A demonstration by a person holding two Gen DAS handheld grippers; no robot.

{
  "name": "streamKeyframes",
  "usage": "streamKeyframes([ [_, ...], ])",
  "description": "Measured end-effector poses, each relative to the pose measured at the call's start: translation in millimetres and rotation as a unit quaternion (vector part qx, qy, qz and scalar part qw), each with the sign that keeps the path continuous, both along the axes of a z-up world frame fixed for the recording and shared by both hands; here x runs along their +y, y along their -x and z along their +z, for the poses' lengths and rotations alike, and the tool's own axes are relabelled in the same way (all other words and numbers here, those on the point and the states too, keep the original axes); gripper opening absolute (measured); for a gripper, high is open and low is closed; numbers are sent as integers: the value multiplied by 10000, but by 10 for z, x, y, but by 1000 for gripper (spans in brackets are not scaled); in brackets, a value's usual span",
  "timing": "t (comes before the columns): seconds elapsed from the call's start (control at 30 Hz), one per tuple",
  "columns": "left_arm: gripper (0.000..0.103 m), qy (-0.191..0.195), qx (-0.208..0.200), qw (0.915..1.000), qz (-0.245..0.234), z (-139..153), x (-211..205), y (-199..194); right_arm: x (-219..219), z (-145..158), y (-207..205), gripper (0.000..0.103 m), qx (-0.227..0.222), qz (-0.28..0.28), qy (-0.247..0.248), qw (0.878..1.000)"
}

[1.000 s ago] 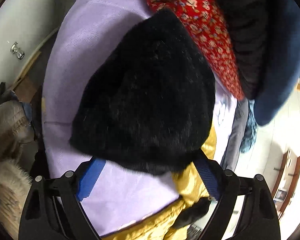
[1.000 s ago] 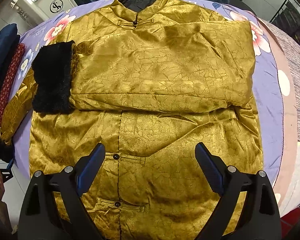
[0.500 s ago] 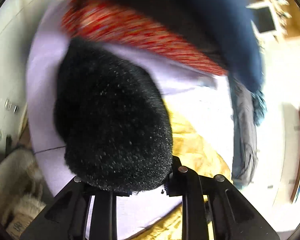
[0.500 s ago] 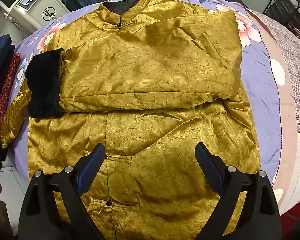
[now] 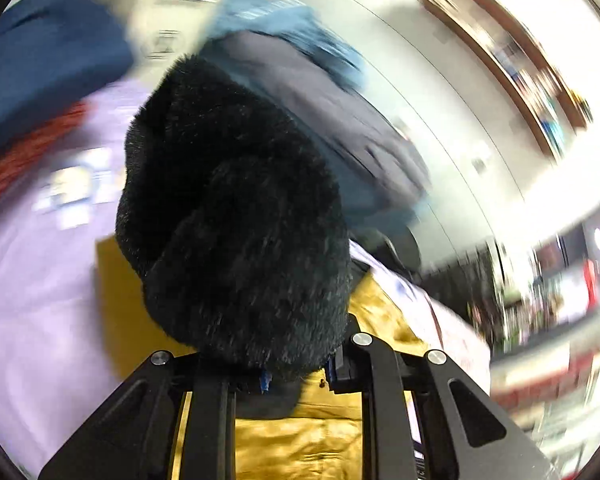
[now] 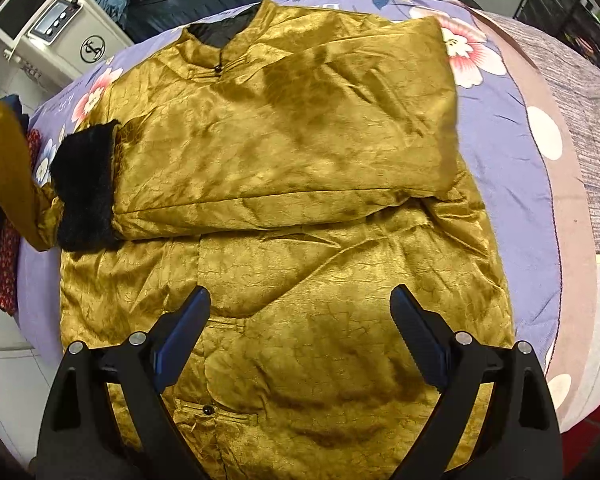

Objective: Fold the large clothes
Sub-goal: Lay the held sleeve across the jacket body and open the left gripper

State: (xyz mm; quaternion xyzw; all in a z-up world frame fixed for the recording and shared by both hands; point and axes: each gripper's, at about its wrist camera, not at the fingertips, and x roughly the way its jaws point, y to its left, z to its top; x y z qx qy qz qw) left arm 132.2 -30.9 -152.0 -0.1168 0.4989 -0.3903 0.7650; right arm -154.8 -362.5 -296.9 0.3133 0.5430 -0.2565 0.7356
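In my right wrist view, a lilac bedspread printed with pink-and-white flowers fills the frame edge to edge. On it lies the gold crinkled-satin padded jacket with frog buttons, front up, occupying the centre. Its long axis runs bottom to top of the frame, with the mandarin collar toward top centre and the hem toward the bottom, under my gripper. One sleeve is folded across the chest, running right to left, and its black fur cuff rests at centre left. The other sleeve rises off the bed at the far left edge.

Beyond the bed at upper left stands a white appliance with a small control panel; a round black emblem shows on its side, but I cannot read it.

The right gripper hovers at lower centre over the jacket's lower front, blue-padded fingers spread wide, holding nothing.

In my blurred left wrist view, the left gripper at lower centre has its fingers drawn close on a second black fur cuff, which fills the middle of the frame.
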Motion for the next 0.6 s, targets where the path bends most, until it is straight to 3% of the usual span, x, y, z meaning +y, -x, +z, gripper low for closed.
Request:
streamKeyframes([
  [0.1,18,-134,-193,9975,-670,-15,-647,265,-94,0,140,90,-13,-209,-19,9998],
  [0.23,21,-480,-289,9881,-1435,-198,-1336,690,-175,-8,280,90,-19,-406,-37,9992],
  [0.3,33,-811,-222,9820,-1692,-397,-1605,933,-223,-22,353,90,-7,-504,-60,9987],
  [0.37,53,-1164,-255,9751,-1873,-619,-1804,1176,-259,-36,424,90,4,-601,-91,9981],
  [0.47,69,-1512,-242,9615,-2280,-749,-2023,1411,-298,-48,509,90,6,-714,-112,9974],
  [0.53,75,-1692,-266,9534,-2483,-785,-2061,1507,-313,-60,549,90,21,-748,-121,9971],
  [0.6,79,-1676,-287,9526,-2523,-766,-1913,1533,-322,-72,572,90,38,-760,-126,9970],
])
